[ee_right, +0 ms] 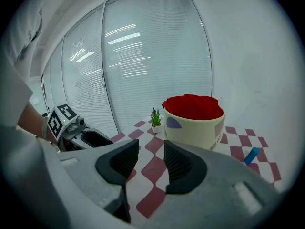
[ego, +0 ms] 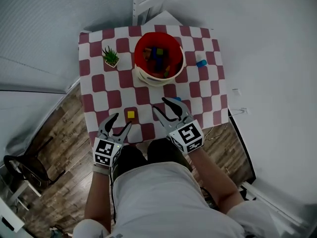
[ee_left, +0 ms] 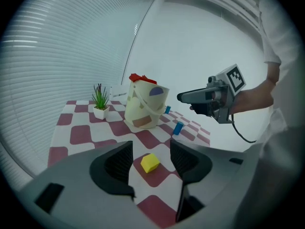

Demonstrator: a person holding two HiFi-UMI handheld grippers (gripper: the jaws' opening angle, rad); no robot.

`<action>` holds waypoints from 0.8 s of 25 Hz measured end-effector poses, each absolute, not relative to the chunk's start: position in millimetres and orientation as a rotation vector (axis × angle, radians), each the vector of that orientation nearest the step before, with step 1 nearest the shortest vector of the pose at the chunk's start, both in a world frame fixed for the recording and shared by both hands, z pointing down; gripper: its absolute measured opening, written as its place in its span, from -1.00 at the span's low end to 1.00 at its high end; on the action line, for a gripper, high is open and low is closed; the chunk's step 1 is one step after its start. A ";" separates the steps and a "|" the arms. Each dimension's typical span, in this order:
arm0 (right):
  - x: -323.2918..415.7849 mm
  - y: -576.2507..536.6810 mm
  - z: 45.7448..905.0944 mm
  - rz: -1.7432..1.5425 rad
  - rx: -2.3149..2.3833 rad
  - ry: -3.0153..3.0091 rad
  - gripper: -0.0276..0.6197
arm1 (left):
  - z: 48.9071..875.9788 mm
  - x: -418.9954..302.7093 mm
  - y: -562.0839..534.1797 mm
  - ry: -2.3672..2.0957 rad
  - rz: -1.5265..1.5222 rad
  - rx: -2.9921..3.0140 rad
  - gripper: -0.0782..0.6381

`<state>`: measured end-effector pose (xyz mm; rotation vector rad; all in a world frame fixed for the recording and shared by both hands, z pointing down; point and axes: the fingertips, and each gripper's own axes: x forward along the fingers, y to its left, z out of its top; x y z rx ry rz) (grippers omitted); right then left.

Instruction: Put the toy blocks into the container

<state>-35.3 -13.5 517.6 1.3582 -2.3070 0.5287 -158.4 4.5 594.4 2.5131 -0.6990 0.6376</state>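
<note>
Checked at lower left of the head view: left gripper (ego: pixel 122 120), jaws spread wide, nothing clamped. Sighted through its own view, centred between the two jaws and a little beyond their tips: yellow block (ee_left: pixel 150 163), lying on a red square of the checkered tablecloth (ego: pixel 99 86), touched by neither jaw. Near-cubic, so no long axis to line up with; faces apparently turned somewhat off the jaw line. Logged at lower centre of the head view: right gripper (ego: pixel 161 104), jaws moderately apart, empty, only tablecloth between them in its own view, aimed up-frame. Found at upper centre of the head view: red-lined bucket (ego: pixel 158 58), upright, several coloured blocks already inside, well apart from both grippers. Outstanding on the cloth: blue cylinder (ego: pixel 200 63) just right of the bucket, and a second blue piece (ego: pixel 177 99) partly hidden just beyond the right gripper's upper jaw. Also present: potted plant (ego: pixel 111 56) left of the bucket, clear of any likely path. Assessed: yellow block straight ahead of the left gripper and nearer to it than to the right; short forward reach and closure probably sufficient, then a carry up-frame and rightward to the bucket. Blue pieces better placed for the right gripper.
</note>
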 end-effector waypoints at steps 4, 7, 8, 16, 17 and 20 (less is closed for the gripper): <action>-24.3 -7.1 527.5 0.556 1.312 -2.305 -0.44 | 616.0 -150.1 6.8 -0.719 0.670 2.483 -0.15; -14.1 -1.9 534.7 0.568 1.289 -2.293 -0.44 | 629.7 -144.1 5.3 -0.732 0.691 2.475 -0.14; -10.4 -0.4 537.2 0.573 1.285 -2.288 -0.44 | 634.4 -142.2 5.2 -0.732 0.703 2.475 -0.15; 20.9 13.9 548.7 0.619 1.322 -2.242 -0.44 | 663.8 -125.1 7.7 -0.703 0.873 2.518 -0.15; 24.4 16.1 549.5 0.621 1.326 -2.236 -0.44 | 666.2 -123.7 8.0 -0.701 0.882 2.520 -0.15; 35.2 22.0 551.2 0.627 1.343 -2.218 -0.44 | 671.9 -120.8 7.8 -0.699 0.899 2.520 -0.15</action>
